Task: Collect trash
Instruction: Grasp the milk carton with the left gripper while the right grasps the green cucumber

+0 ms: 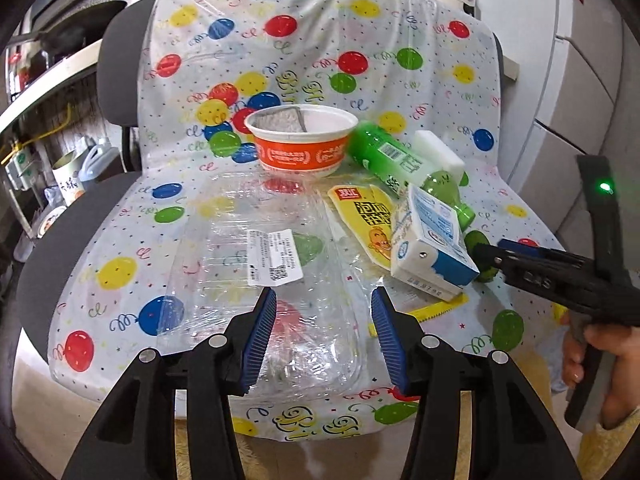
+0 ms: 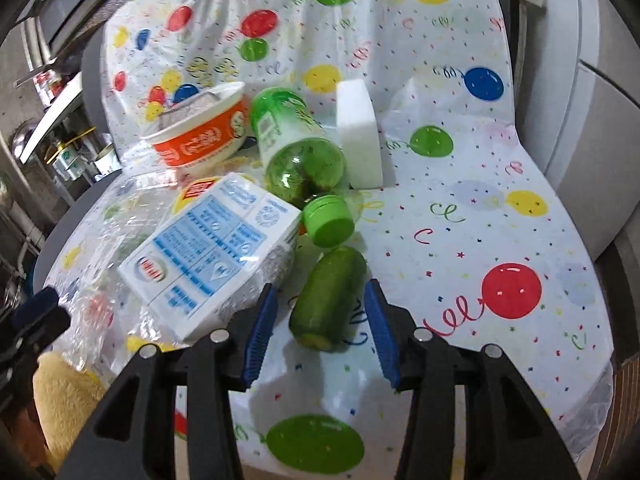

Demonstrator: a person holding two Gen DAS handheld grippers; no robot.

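Trash lies on a chair under a balloon-print plastic sheet (image 1: 360, 40). My left gripper (image 1: 323, 308) stands open over a clear plastic box (image 1: 272, 264) with a white label, touching nothing. An orange paper bowl (image 1: 300, 140), a green bottle (image 1: 384, 152), a white foam block (image 1: 438, 152), a yellow wrapper (image 1: 368, 220) and a blue-white carton (image 1: 430, 244) lie beyond. My right gripper (image 2: 320, 304) is open around a short green cucumber-like piece (image 2: 328, 296), pads not pressing it. The carton (image 2: 212, 248) lies just to its left and the bottle's green cap (image 2: 328, 220) beyond it.
Black chair edges (image 1: 52, 248) frame the sheet. Kitchen shelves with cans (image 1: 68, 176) stand left, and grey cabinet fronts (image 1: 580, 80) right. A hand and yellow fuzzy sleeve (image 2: 68, 392) hold the left gripper (image 2: 36, 312). The sheet's right half (image 2: 480, 220) carries no trash.
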